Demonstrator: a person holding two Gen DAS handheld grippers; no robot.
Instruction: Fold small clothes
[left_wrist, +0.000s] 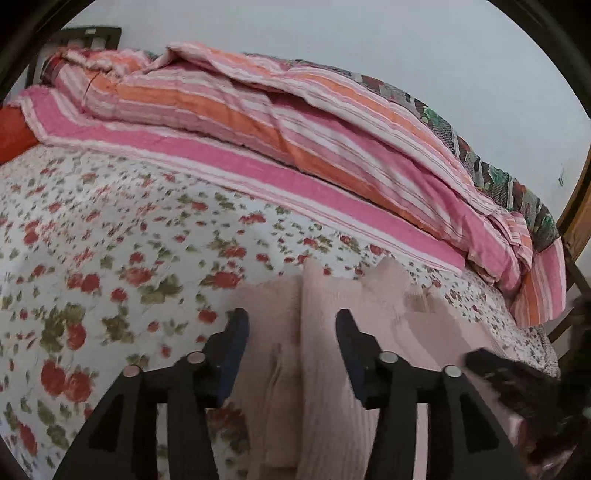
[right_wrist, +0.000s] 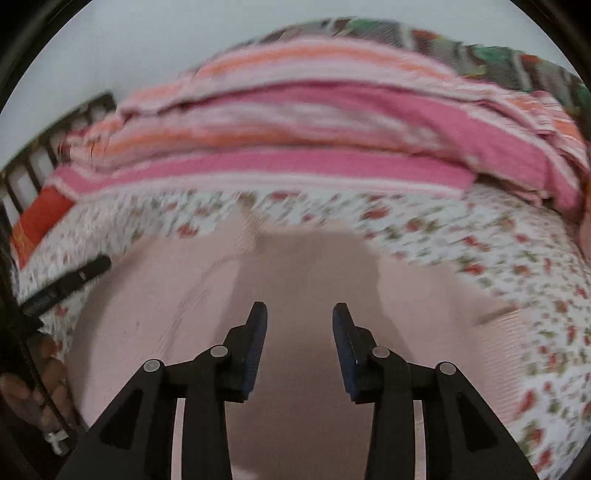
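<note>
Where the flowered bedsheet (left_wrist: 110, 236) lies flat across the near part of the bed, a pale pink ribbed garment (left_wrist: 332, 369) is spread on it — directly under both tools. In the left wrist view the left gripper (left_wrist: 291, 317) points down over the garment with its jaws standing apart; the cloth shows in the gap, and nothing is pinched between the blue pads (left_wrist: 236, 350). A lengthwise fold or ridge of the garment runs up between the jaws, and its far edge looks rumpled, though blur hides the detail. At the right edge of that view a dark blurred shape comes in over the pink cloth; I cannot tell for certain what it is.

In the right wrist view the right gripper (right_wrist: 300, 308) also has its jaws apart, above a smooth broad stretch of the same garment (right_wrist: 192, 295), with a shadow falling on the cloth just beyond the tips. No fabric is caught between its pads. To the left, one black finger of the other tool (right_wrist: 70, 280) lies near the garment's left edge, and a hand (right_wrist: 33, 384) shows at the near left.

Farther back, a pink and orange striped quilt (left_wrist: 280, 122) is heaped along the far side of the bed — against a pale wall (left_wrist: 369, 33). An orange-red cushion (right_wrist: 40, 218) sits at the far left end.
</note>
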